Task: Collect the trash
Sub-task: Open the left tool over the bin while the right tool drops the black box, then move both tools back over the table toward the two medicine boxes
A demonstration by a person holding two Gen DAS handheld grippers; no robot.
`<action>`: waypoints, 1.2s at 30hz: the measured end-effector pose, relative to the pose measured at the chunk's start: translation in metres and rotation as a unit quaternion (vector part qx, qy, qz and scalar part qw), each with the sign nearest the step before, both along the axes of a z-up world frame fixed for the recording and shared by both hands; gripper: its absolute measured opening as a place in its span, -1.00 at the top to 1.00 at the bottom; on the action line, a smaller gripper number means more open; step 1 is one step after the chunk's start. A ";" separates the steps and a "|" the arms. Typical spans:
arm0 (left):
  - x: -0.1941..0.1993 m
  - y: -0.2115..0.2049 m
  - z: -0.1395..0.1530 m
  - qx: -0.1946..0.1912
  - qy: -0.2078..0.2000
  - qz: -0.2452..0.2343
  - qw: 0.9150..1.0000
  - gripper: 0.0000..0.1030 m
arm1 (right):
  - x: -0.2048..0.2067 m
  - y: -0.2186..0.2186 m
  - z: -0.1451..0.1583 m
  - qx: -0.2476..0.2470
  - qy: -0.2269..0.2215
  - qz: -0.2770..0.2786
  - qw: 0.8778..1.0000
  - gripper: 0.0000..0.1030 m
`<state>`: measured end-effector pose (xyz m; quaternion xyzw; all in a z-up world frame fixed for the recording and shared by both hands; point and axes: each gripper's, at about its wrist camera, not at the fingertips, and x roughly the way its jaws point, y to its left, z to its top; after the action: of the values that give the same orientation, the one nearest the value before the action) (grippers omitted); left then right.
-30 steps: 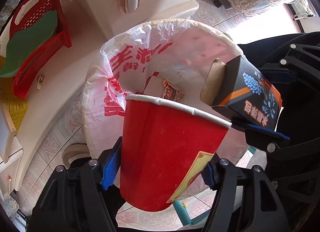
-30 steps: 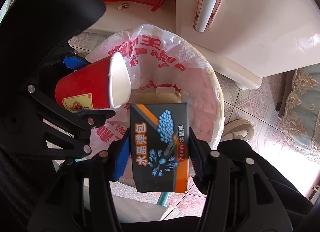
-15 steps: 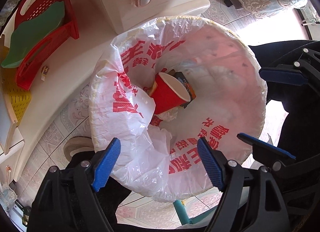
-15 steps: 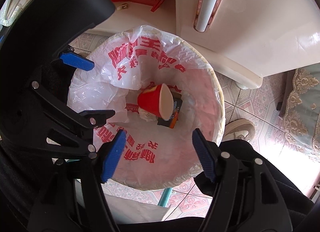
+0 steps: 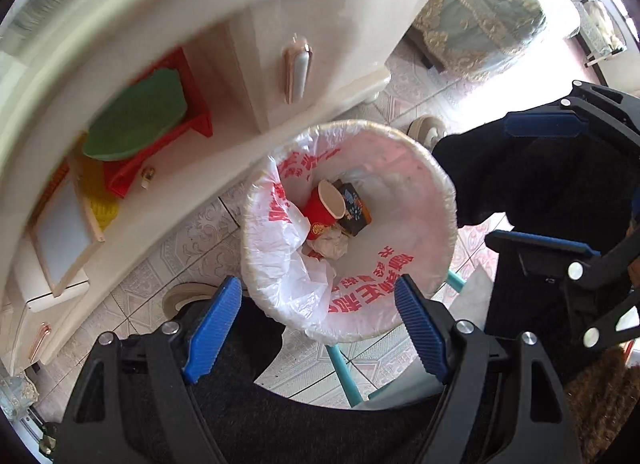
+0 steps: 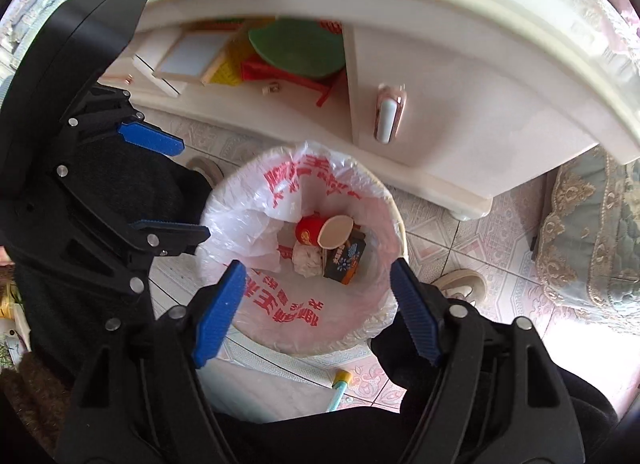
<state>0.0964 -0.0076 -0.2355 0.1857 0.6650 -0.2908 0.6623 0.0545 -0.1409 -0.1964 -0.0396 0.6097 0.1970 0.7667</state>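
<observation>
A round trash bin (image 5: pixel 448 200) (image 6: pixel 396 220) lined with a white bag with red print stands on the tiled floor. Inside lie a red paper cup (image 5: pixel 320 210) (image 6: pixel 310 230), a black box with blue and orange print (image 5: pixel 354 212) (image 6: pixel 346 260) and crumpled white paper (image 5: pixel 332 244) (image 6: pixel 306 260). My left gripper (image 5: pixel 318 328) is open and empty, held high above the bin's near rim. My right gripper (image 6: pixel 316 312) is open and empty, also high above the bin. Each gripper shows at the side of the other's view.
A white cabinet (image 5: pixel 328 24) (image 6: pixel 460 112) with a pink handle stands behind the bin, under a table edge. Red and yellow baskets and a green lid (image 5: pixel 136 120) (image 6: pixel 296 48) lie on its low shelf. A shoe (image 6: pixel 460 284) and an upholstered seat (image 6: pixel 592 232) are nearby.
Both grippers let go of the red cup and the black box, which dropped into the bin. Both grippers then rose well above the bin, staying open.
</observation>
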 end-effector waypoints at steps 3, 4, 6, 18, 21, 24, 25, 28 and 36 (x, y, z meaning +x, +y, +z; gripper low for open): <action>0.009 0.016 0.064 -0.026 -0.033 0.025 0.999 -0.65 | 0.006 -0.006 0.060 0.005 -0.043 0.005 0.999 -0.80; 0.015 0.022 0.084 -0.024 -0.044 0.037 0.998 -0.69 | 0.009 -0.008 0.079 0.001 -0.059 0.004 0.998 -0.81; 0.032 0.030 0.123 -0.025 -0.063 0.056 0.996 -0.72 | 0.018 -0.012 0.118 0.005 -0.089 0.001 0.996 -0.81; 0.093 0.043 0.248 0.082 -0.162 0.076 0.980 -0.82 | 0.101 -0.030 0.242 0.043 -0.119 -0.058 0.990 -0.86; 0.096 0.040 0.261 0.094 -0.173 0.064 0.978 -0.82 | 0.123 -0.031 0.249 0.052 -0.097 -0.086 0.990 -0.86; 0.097 0.031 0.267 0.094 -0.182 0.053 0.977 -0.82 | 0.141 -0.031 0.251 0.048 -0.086 -0.105 0.990 -0.86; 0.098 0.028 0.266 0.092 -0.181 0.050 0.978 -0.82 | 0.147 -0.030 0.250 0.047 -0.082 -0.110 0.989 -0.86; 0.101 0.021 0.257 0.091 -0.179 0.044 0.979 -0.82 | 0.159 -0.027 0.243 0.052 -0.066 -0.114 0.990 -0.86; 0.115 0.008 0.206 0.106 -0.155 0.032 0.982 -0.82 | 0.186 -0.022 0.198 0.047 -0.018 -0.124 0.991 -0.86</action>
<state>0.2111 0.0007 -0.0290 0.2761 0.5872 -0.1648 0.7428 0.2406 -0.1629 0.0020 0.0691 0.5862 0.1277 0.7970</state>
